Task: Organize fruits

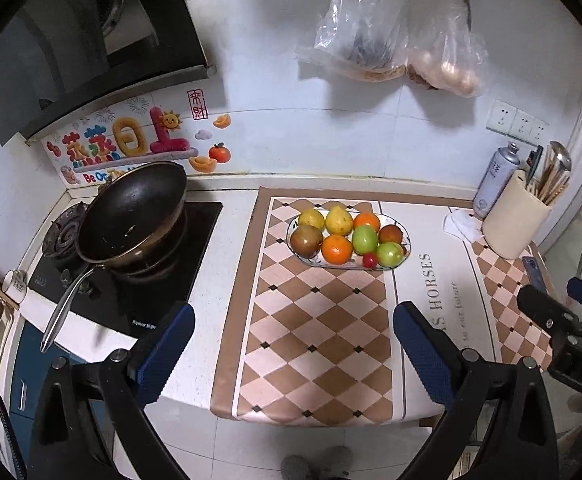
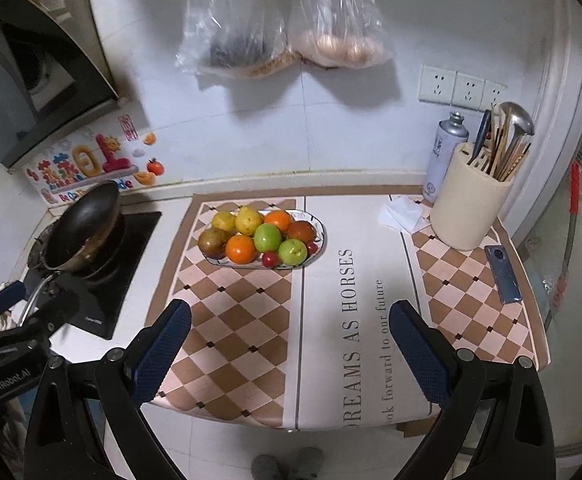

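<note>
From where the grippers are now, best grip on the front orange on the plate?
Take the front orange across its middle from above, fingers to front and back. It is round, so any diameter works, but a brown fruit and a green fruit crowd its sides; only its top and near face are free. Both the left gripper and right gripper are open.

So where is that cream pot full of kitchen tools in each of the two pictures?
Left wrist view: the cream pot stands far right on the mat, near the picture's edge.
Right wrist view: the cream pot stands right of centre, at the back of the mat.
Shared landmark: the spray can stands just left of it, against the wall.
</note>
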`<state>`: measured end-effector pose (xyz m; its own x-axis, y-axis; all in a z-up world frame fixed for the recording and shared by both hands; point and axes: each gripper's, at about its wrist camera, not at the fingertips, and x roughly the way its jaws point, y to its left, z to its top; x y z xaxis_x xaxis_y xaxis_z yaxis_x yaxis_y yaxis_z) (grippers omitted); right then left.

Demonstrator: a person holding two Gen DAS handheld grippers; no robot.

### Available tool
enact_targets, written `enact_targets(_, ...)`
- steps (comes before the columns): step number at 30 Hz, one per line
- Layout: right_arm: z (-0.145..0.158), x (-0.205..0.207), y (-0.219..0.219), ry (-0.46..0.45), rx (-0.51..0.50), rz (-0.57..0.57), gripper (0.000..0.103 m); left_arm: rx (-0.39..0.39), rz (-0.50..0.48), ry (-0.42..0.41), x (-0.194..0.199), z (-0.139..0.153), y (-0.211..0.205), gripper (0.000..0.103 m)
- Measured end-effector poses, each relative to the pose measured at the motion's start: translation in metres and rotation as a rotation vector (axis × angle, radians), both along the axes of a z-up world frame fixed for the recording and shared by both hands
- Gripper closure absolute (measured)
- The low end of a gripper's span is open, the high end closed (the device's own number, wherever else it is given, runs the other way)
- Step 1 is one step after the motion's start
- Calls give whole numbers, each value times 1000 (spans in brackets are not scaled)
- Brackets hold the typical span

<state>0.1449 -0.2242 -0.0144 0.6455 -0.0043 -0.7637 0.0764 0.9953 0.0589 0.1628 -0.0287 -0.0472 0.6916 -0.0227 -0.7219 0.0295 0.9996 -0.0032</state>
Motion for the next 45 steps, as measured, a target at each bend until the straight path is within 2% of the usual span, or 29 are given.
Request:
enact_targets(8,-22,37,2,49,-6,14,2,13,6,43,34,-13,-4,1)
enact_targets(17,-33,51,1,73,2,15,2,-2,6,67,48,-21,-7,1)
enact_targets(45,-36,57,4,81,-1,32,2,-19,1,82,52,-32,-7,0)
